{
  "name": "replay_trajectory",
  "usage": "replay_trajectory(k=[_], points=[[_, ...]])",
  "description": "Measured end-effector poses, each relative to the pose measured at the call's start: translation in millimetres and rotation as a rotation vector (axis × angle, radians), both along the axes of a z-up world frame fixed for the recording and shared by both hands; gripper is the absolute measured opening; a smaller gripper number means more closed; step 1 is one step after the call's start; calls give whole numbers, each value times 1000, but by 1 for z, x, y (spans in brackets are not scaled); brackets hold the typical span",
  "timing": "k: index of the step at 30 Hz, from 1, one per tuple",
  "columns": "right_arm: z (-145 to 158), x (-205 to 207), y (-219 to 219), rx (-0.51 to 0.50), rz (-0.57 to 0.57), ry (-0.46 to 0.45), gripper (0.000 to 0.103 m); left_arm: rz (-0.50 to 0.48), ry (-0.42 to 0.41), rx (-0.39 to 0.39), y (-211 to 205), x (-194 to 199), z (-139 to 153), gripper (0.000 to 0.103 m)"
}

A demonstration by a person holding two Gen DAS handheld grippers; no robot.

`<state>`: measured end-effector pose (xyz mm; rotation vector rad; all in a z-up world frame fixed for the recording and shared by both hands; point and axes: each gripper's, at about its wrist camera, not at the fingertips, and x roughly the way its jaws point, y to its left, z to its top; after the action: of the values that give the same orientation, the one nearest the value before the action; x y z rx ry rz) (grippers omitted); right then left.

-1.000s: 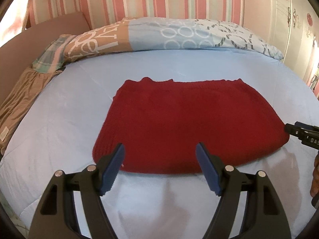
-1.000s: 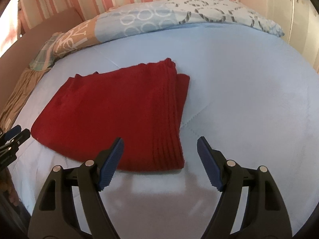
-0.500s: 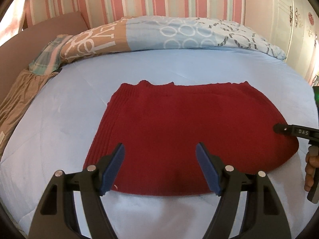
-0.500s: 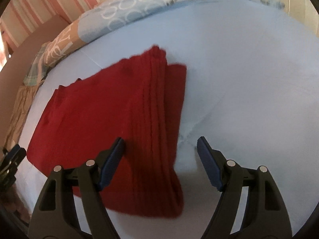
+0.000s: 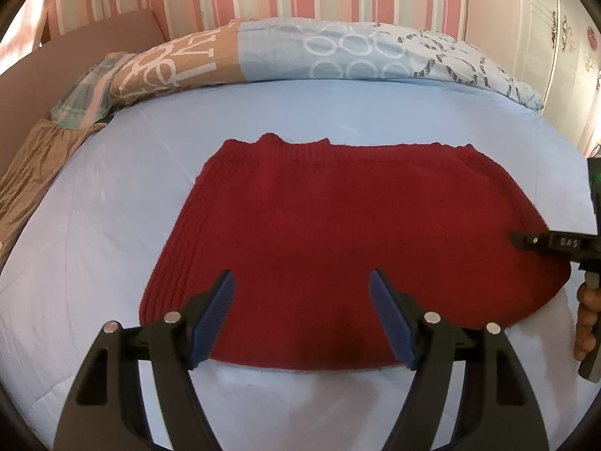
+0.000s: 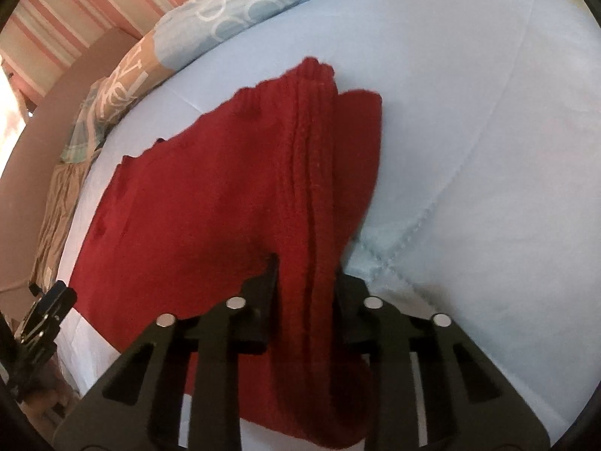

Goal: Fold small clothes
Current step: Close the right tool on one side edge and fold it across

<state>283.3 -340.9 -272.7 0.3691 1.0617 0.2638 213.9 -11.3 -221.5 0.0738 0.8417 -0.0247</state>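
Note:
A red knit garment [image 5: 338, 233] lies flat on the light blue bed sheet [image 5: 94, 225]. My left gripper [image 5: 301, 276] hovers open over its near edge, the fabric showing between the blue pads without contact. In the right wrist view, my right gripper [image 6: 305, 267] has its jaws closing, and a bunched ridge of the garment's [image 6: 206, 195] ribbed right edge is pinched between the pads. The right gripper [image 5: 526, 242] also shows at the garment's right edge in the left wrist view. The left gripper [image 6: 49, 308] appears at the far left of the right wrist view.
A patterned blue and tan quilt [image 5: 338, 52] lies along the head of the bed. A brown cloth [image 5: 33, 165] hangs at the left side, beside a plaid piece. A white wardrobe [image 5: 563, 37] stands to the right, and a hand [image 5: 586, 319] holds the right gripper's handle.
The right gripper has dropped onto the garment's ribbed right edge, rolled, and gone from wide open to pinching the fabric. The left gripper has edged a little lower and closer to the near edge.

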Motion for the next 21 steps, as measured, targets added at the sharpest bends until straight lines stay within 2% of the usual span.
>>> replay_trajectory(k=[7, 16, 21], points=[[28, -6, 8, -105, 24, -67, 21, 0, -8, 8, 1, -2, 5, 74], [53, -29, -50, -234, -96, -90, 21, 2, -15, -12, -3, -6, 14, 74], [82, -41, -47, -254, -77, -146, 21, 5, -13, -33, -4, -10, 16, 74]])
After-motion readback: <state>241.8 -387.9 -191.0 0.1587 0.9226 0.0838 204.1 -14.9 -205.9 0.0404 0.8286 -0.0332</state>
